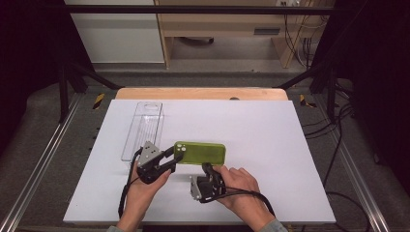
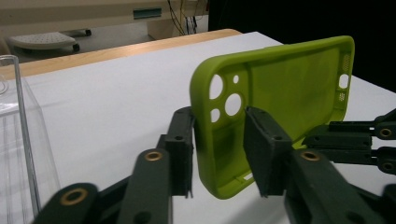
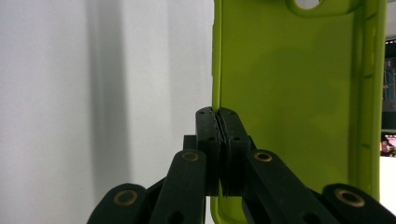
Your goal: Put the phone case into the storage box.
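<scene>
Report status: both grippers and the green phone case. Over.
Right gripper shut on phone case side wall. Left gripper open, jaws astride its camera end. Clear box alongside, apart.

Lime-green phone case [image 1: 203,153], plain, no pattern; black jaws on the left gripper [image 1: 173,160] and right gripper [image 1: 208,170]; clear plastic box [image 1: 143,128] near the white table's [image 1: 251,125] left edge, light wood along the far edge

Surface: white sheet [image 1: 251,130] covering a wooden table [image 1: 200,93], wood showing along the far edge | On it: clear plastic box [image 1: 143,129], long and narrow, lying at the left half, running front to back | Rest of the sheet: bare white.
</scene>
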Available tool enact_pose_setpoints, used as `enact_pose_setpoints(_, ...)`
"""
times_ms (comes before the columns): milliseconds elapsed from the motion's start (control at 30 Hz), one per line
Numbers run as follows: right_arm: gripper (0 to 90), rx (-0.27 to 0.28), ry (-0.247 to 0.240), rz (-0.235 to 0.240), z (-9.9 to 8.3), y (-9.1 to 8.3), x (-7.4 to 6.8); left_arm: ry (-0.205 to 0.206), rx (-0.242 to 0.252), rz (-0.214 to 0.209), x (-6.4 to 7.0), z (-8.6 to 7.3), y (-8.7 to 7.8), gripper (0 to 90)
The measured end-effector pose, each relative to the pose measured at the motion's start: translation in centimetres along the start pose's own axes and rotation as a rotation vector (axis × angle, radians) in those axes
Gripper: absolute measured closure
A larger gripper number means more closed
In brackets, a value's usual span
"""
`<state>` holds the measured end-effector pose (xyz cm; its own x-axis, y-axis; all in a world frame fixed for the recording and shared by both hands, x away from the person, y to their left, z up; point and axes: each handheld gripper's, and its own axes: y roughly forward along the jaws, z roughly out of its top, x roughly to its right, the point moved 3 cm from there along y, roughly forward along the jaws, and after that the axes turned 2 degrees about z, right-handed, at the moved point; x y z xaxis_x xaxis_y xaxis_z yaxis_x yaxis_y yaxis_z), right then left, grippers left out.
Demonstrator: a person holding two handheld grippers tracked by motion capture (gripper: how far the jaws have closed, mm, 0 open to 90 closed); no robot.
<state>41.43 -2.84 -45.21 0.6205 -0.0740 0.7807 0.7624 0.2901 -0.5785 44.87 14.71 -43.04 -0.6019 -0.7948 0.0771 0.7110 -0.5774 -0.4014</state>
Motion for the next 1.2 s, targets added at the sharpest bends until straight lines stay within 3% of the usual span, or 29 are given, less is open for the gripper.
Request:
enact_pose_setpoints(100,88.6,-0.005,-0.001,0.003,-0.1,0.0,0.0,-0.032,-0.008,-0.012,-0.3,0.0,-0.1,71.0)
enact_pose_setpoints(267,88.6,-0.010,-0.005,0.000,0.0,0.0,0.0,-0.054,-0.009,-0.008,-0.5,0.1,-0.2,75.8)
enact_pose_setpoints(333,88.6,-0.016,0.001,-0.002,0.1,0.0,0.0,-0.045,-0.009,-0.002,-0.4,0.2,-0.3,77.7)
enact_pose_setpoints(500,88.4,-0.006,0.018,0.000,0.2,0.2,0.1,-0.077,0.028,-0.003,-0.6,0.1,-0.8,80.4)
enact_pose_setpoints(733,87.7,0.002,0.021,0.012,0.3,0.5,0.4,-0.051,0.043,0.018,-0.4,0.1,-1.1,81.1)
enact_pose_setpoints(800,82.3,-0.001,0.026,0.010,0.3,0.6,0.6,-0.047,0.046,0.027,-0.4,0.1,-1.1,81.3)
enact_pose_setpoints(833,80.9,0.008,0.041,0.016,0.3,0.6,0.7,-0.020,0.046,0.059,-0.6,0.2,-1.1,81.4)
enact_pose_setpoints(933,75.6,0.026,0.070,0.013,0.3,0.4,0.9,-0.024,0.053,0.061,-0.7,0.3,-1.1,81.4)
enact_pose_setpoints(1033,57.8,0.056,0.145,-0.006,-0.1,-0.1,1.1,-0.008,0.051,0.081,-1.2,0.7,-1.1,81.4)
enact_pose_setpoints(1067,57.8,0.056,0.145,-0.006,-0.1,-0.1,1.1,-0.008,0.051,0.081,-1.2,0.7,-1.1,81.4)
enact_pose_setpoints(1100,48.8,0.067,0.181,-0.028,-0.6,-0.5,1.1,0.003,0.052,0.094,-1.4,0.9,-1.1,81.4)
enact_pose_setpoints(1133,48.8,0.067,0.181,-0.028,-0.6,-0.5,1.1,0.003,0.052,0.094,-1.4,0.9,-1.1,81.4)
enact_pose_setpoints(1167,41.8,0.086,0.233,-0.036,-1.3,-0.8,1.1,0.017,0.048,0.108,-1.6,1.0,-1.2,81.4)
enact_pose_setpoints(1200,41.8,0.086,0.233,-0.036,-1.3,-0.8,1.1,0.017,0.048,0.108,-1.6,1.0,-1.2,81.4)
